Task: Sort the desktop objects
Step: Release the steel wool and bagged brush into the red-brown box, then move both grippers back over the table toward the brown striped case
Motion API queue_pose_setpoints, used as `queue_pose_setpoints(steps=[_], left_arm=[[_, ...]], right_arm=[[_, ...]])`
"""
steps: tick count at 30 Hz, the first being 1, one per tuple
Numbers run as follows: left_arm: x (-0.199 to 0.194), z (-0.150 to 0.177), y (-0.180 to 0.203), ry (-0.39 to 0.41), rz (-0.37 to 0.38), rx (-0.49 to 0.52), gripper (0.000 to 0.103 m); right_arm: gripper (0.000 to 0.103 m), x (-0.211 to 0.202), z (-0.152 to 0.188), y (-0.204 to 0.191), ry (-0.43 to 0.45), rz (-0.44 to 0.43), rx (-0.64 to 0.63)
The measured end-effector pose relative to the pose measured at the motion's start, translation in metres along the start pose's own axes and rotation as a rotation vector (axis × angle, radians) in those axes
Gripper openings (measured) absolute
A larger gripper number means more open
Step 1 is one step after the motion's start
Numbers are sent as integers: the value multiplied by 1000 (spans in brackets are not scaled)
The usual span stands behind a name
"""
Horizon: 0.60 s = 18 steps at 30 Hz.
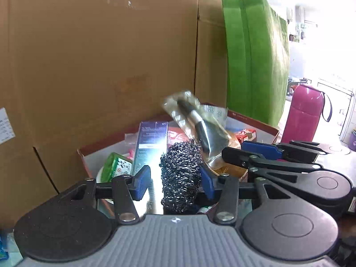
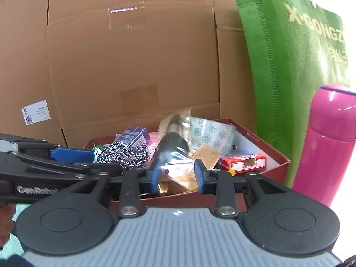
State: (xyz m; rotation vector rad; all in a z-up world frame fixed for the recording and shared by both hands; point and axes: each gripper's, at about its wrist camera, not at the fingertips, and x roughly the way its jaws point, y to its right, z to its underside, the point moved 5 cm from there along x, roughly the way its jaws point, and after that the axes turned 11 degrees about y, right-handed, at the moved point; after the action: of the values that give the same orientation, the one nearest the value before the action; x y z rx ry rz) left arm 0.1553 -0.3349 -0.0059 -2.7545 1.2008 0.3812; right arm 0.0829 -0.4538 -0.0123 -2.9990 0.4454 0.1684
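Observation:
A red open box [image 2: 276, 166] holds several desktop objects. My left gripper [image 1: 173, 181] is open over its left side; a steel wool scourer [image 1: 180, 173] lies between the fingers, touching the right pad and clear of the left one. The scourer also shows in the right wrist view [image 2: 124, 153]. My right gripper [image 2: 178, 178] is open over the box; a brush in a clear plastic sleeve [image 2: 171, 146] slants up between its fingers, and whether they touch it is unclear. The brush also shows in the left wrist view [image 1: 200, 129].
In the box: a purple carton [image 1: 151, 142], a green packet [image 1: 115, 164], a patterned tape roll [image 2: 213, 133], a red pack [image 2: 244, 163]. A large cardboard carton [image 2: 133, 55] stands behind. A green bag [image 2: 289, 66] and a pink flask [image 2: 329, 144] stand at the right.

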Motion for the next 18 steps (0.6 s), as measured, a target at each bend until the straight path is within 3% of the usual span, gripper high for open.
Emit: queue_pose_setpoints(steps=[6,11,18], left_arm=[[-11,5,6,26,25,4,58],[-29,-1,-1,95,-23,-30,87],[-58,4,-4,138,-41,-82,94]], right_arm=[[32,-11,-1,8,36,4,11],[53,-22,-5,10,55,30,24],[58,-38,3,1,30,13,8]])
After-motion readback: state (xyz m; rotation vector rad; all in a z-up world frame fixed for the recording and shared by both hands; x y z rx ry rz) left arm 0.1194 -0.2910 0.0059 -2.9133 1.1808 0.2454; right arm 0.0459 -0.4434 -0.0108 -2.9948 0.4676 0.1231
